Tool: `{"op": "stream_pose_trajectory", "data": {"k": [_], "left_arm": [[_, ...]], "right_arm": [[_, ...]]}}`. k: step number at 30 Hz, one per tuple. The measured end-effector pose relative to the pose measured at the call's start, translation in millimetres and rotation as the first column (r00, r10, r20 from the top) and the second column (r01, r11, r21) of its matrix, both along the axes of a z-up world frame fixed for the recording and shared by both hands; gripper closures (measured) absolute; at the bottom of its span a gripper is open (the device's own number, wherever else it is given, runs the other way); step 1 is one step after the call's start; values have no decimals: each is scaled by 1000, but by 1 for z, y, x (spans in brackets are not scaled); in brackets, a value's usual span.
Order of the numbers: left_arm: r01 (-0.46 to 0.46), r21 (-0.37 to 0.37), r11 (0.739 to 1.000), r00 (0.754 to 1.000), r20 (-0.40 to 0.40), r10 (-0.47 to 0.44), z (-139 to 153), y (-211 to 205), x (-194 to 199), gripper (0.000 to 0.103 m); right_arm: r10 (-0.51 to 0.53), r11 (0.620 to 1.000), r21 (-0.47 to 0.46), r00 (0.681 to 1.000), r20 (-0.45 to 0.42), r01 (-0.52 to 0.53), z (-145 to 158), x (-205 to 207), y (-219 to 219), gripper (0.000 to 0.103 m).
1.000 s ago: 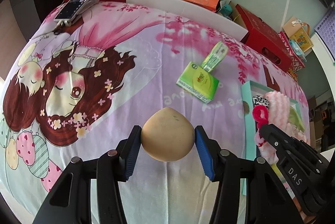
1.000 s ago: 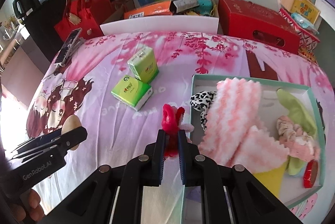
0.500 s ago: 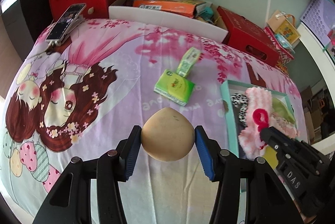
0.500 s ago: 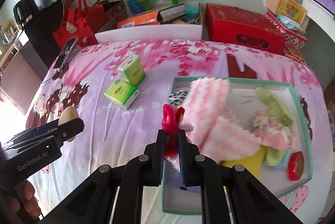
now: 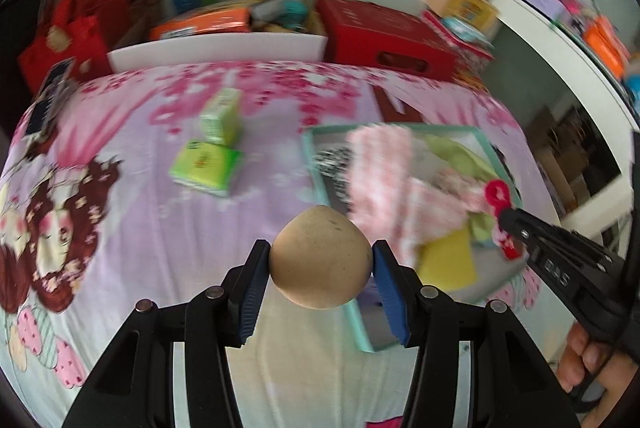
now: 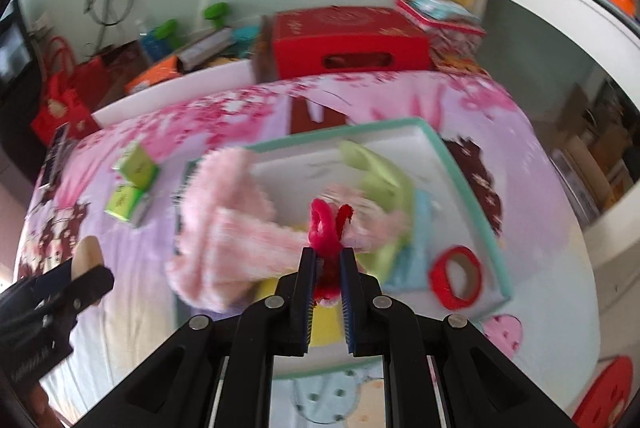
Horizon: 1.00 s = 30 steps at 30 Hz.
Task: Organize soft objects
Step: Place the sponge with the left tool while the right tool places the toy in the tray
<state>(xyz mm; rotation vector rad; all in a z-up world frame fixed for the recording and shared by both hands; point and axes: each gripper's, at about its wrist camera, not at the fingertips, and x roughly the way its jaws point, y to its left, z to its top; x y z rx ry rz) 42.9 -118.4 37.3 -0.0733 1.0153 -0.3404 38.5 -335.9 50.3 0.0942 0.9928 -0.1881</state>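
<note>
Left gripper (image 5: 321, 270) clamps a tan ball (image 5: 320, 258) between its blue pads (image 5: 252, 298), held above the sheet (image 5: 132, 228) at the tray's (image 5: 316, 172) near-left corner. Right gripper (image 6: 327, 274) is nearly closed on a red fuzzy loop (image 6: 327, 228), held over the tray's middle.

Right view: tray rim (image 6: 464, 180) is teal and the floor is white. Inside it a pink towel (image 6: 224, 228) lies at 9 o'clock of the loop, a green cloth (image 6: 384, 180) at 1 o'clock and a red tape roll (image 6: 456, 276) at 3 o'clock. Two green tissue packs (image 6: 130, 188) sit on the sheet, well left of the tray at 9 o'clock.

Both views are motion-blurred. A red box (image 6: 348, 42) stands behind the bed at 12 o'clock.
</note>
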Motion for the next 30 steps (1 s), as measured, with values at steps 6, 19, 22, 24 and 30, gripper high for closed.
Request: {"op": "stream_pose_trajectory", "data": {"k": [6, 19, 22, 24, 30], "left_arm": [[119, 5, 993, 993, -19, -119, -7, -45, -13, 50], [219, 58, 974, 974, -68, -215, -29, -90, -24, 50], [222, 66, 973, 973, -81, -216, -34, -92, -25, 50], [225, 74, 971, 972, -86, -219, -37, -95, -26, 50], [232, 90, 969, 969, -109, -222, -47, -98, -25, 50]], "right_arm": [[-69, 997, 14, 998, -11, 70, -4, -9, -31, 90], [-160, 987, 36, 987, 6, 159, 1, -22, -67, 90], [-153, 987, 41, 988, -17, 154, -6, -20, -67, 90], [-154, 987, 41, 987, -38, 155, -11, -17, -68, 90], [-144, 988, 47, 984, -103, 150, -32, -11, -69, 90]]}}
